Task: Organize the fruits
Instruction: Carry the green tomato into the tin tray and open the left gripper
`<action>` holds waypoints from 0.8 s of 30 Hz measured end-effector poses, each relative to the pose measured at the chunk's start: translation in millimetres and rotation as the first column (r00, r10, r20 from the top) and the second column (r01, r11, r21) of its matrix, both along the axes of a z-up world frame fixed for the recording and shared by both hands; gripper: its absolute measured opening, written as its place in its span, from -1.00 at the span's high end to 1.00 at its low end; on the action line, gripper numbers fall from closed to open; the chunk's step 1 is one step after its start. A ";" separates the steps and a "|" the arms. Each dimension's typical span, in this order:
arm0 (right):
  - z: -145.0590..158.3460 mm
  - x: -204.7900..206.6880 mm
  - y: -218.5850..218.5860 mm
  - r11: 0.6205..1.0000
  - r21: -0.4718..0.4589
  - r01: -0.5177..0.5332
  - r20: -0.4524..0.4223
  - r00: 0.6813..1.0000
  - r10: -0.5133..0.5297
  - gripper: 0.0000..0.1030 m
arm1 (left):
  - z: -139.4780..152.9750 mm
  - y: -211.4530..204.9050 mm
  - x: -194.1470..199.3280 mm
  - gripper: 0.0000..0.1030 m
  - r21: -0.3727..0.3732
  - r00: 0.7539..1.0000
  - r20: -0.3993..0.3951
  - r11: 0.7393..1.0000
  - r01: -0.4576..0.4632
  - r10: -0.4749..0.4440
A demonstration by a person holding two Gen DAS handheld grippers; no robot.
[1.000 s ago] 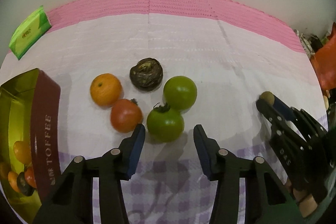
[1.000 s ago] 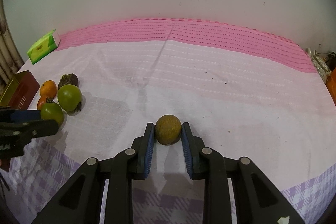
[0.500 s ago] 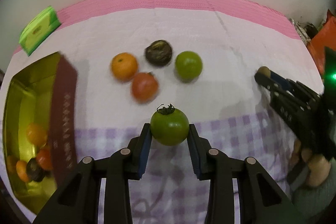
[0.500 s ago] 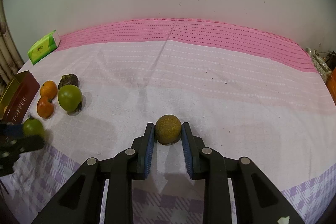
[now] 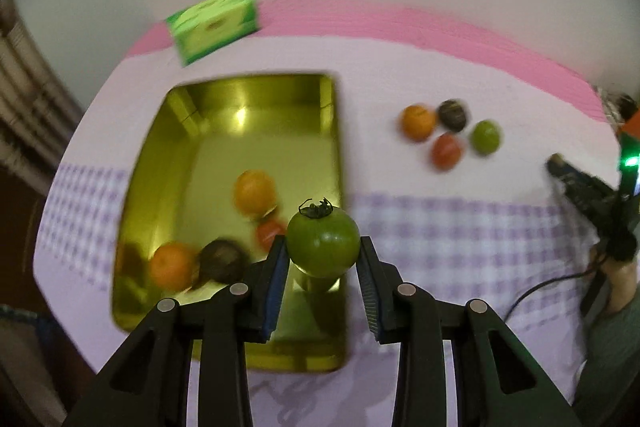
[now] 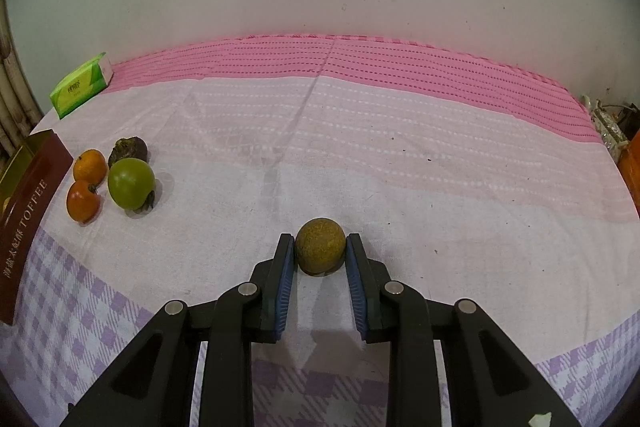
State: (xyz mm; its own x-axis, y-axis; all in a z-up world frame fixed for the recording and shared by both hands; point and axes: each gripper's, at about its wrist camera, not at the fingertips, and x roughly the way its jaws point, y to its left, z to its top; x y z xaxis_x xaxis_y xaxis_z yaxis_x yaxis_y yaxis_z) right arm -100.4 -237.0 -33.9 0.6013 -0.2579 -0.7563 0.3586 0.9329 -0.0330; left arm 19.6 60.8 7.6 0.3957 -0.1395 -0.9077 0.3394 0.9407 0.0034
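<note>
My left gripper [image 5: 323, 255] is shut on a green tomato [image 5: 323, 242] and holds it above the near right part of the gold tin [image 5: 256, 87]. The tin holds two oranges, a red tomato and a dark fruit. On the cloth lie an orange [image 5: 418, 122], a dark fruit [image 5: 452, 114], a red tomato [image 5: 446, 151] and a green tomato [image 5: 485, 135]; the last one also shows in the right wrist view [image 6: 131, 183]. My right gripper [image 6: 320, 247] is shut on a brownish round fruit [image 6: 320, 245] resting on the cloth.
A green tissue pack [image 5: 214, 25] lies at the back left by the wall. The tin's brown side reads TOFFEE [image 6: 24, 219]. The right gripper and the hand holding it show at the far right of the left wrist view [image 5: 592, 195]. Clutter sits at the table's right edge [image 6: 608, 131].
My left gripper closed on the green tomato, lifted it and swung left over the tin. The right gripper has stayed shut on the brownish fruit.
</note>
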 end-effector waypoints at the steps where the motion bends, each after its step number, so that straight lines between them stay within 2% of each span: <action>1: -0.2 0.2 -0.1 1.000 -0.001 0.000 0.000 1.000 0.000 0.52 | -5.4 9.0 -0.5 0.31 0.008 1.000 -0.019 1.000 -0.017 0.017; 9: -2.1 -0.6 2.2 1.000 -0.013 0.004 -0.002 1.000 -0.005 0.52 | -32.3 35.5 -0.1 0.31 0.043 0.993 -0.092 0.997 -0.065 0.069; 24: -2.3 -0.7 3.5 1.000 -0.017 0.007 -0.003 1.000 -0.007 0.52 | -43.0 19.9 2.1 0.31 0.127 0.998 -0.059 0.992 -0.025 0.033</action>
